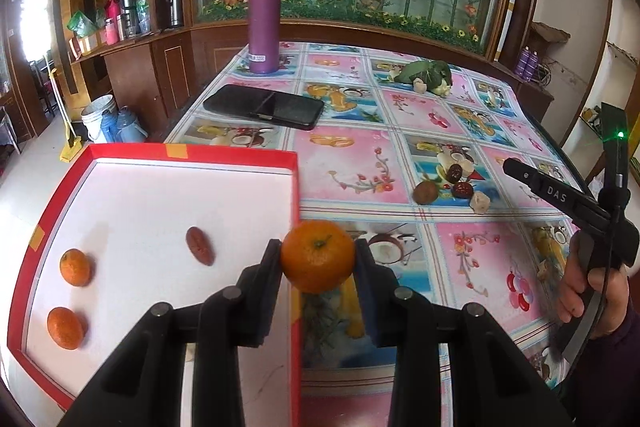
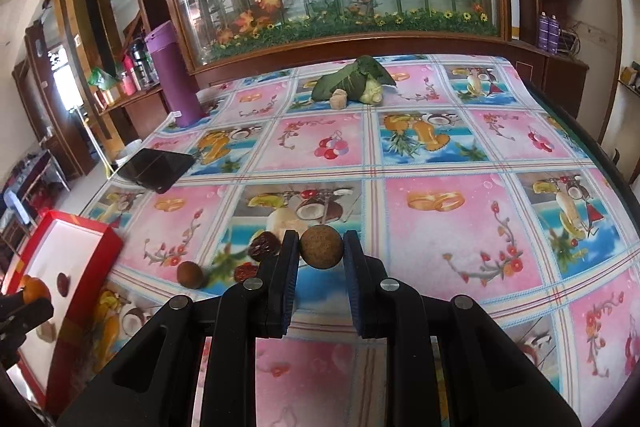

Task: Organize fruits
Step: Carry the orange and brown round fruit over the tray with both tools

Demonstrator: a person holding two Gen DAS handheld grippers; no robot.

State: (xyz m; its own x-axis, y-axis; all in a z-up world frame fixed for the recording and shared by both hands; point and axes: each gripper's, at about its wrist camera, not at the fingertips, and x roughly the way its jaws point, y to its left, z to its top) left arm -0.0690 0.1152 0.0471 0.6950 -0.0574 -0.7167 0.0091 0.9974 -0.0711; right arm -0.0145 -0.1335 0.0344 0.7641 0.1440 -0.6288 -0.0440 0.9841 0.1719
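Fruit is what we are sorting, and we hold a piece in each of our two tongs. Our left gripper (image 1: 318, 255) is clenched on a mandarin (image 1: 318, 255), both pads pressing its sides, and we carry it in the air just above the right wall of the red box (image 1: 294, 163). Inside the box, on its white floor, we see two smaller mandarins (image 1: 75, 267) near the left wall, one behind the other, and a red date (image 1: 200, 245) lying apart from them toward the middle.

Our right gripper (image 2: 321, 247) is clenched on a small round brown fruit (image 2: 322, 247), gripped between the two pads and lifted off the tablecloth (image 2: 440, 163). Just to its left on the cloth we see two dark red dates (image 2: 262, 245), one partly hidden behind the left finger, and a second brown fruit (image 2: 191, 274) a little further left. From the left camera we also see a pale lumpy piece (image 1: 480, 203) beside that group; we cannot tell what it is.

At the far side of the table lies a bundle of green leaves (image 2: 352, 77) with pale chunks touching it. A purple flask (image 1: 263, 21) stands upright at the far left corner, and a black phone (image 1: 264, 106) lies flat between the flask and the box. A hand (image 1: 592, 291) in a dark sleeve grips the right tool's handle.
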